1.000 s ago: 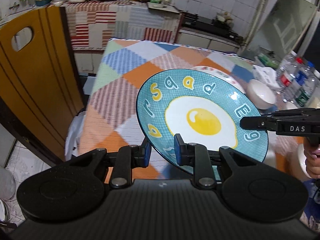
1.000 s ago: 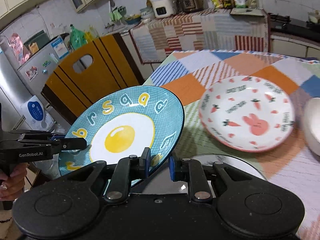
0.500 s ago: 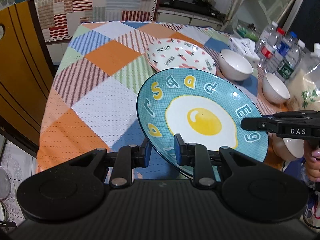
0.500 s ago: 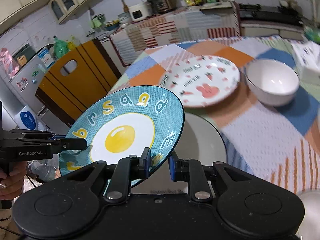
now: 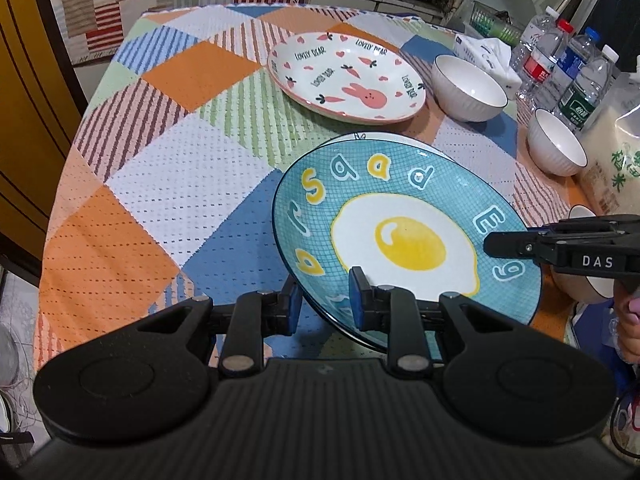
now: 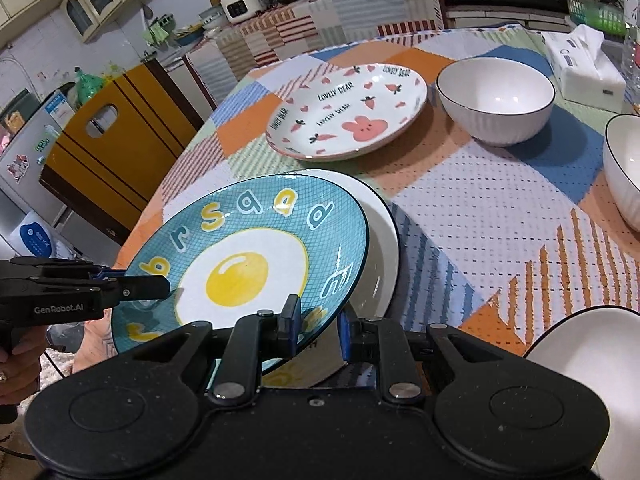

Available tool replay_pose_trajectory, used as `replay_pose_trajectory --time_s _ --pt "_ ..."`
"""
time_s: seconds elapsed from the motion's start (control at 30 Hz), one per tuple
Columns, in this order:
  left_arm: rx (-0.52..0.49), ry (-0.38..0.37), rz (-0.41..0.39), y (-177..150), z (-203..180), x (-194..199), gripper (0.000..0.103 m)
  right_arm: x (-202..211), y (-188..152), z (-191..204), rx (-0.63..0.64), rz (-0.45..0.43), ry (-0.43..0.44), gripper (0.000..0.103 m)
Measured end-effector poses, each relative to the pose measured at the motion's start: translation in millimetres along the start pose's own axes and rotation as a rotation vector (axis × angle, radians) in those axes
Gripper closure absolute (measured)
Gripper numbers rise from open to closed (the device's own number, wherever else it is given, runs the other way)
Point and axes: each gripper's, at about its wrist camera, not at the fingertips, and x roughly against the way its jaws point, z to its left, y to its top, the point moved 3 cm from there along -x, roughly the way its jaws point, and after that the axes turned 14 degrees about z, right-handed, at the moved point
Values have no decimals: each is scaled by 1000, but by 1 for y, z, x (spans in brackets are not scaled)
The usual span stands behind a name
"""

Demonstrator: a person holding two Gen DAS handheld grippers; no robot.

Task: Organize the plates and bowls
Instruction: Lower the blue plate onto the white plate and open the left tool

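Both tongs are gripping the blue egg plate [image 5: 404,236] by its rim: the left tongs [image 5: 323,304] are clamped on the near edge in the left wrist view, one pad above and one below the rim, and the right tongs [image 6: 318,326] are pinching the opposite edge the same way, jaws nearly closed on the thin rim. Between them the plate is hanging tilted just above a white plate [image 6: 380,240] that is lying on the patchwork-covered worktop [image 5: 168,184], and whether the two plates are touching cannot be told. Farther back a bunny plate [image 5: 346,78] is sitting flat, with a white bowl [image 5: 468,88] just to its right and a second bowl [image 5: 556,148] nearer on the right. Water bottles [image 5: 560,64] and a tissue pack [image 5: 486,54] are standing at the far right edge.
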Motion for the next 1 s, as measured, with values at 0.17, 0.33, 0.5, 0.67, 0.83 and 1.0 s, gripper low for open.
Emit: replay_pose_trajectory --time_s 0.17,0.33,0.5,0.67,0.83,1.0 --pt "35 -10 40 4 -1 -5 80 0 -1 2 -4 22 -39 79" --pt "41 -19 64 9 -1 -7 80 1 3 3 -9 35 -73 78" --pt "45 -11 106 13 -3 -8 78 3 7 17 13 85 -171 74" --pt "55 5 158 15 -3 -13 78 -2 9 29 44 122 -289 70" --pt "42 50 192 14 -8 -18 78 -11 4 38 100 138 -391 70" --pt "40 91 225 14 -13 -25 78 -21 -1 50 207 130 -519 70"
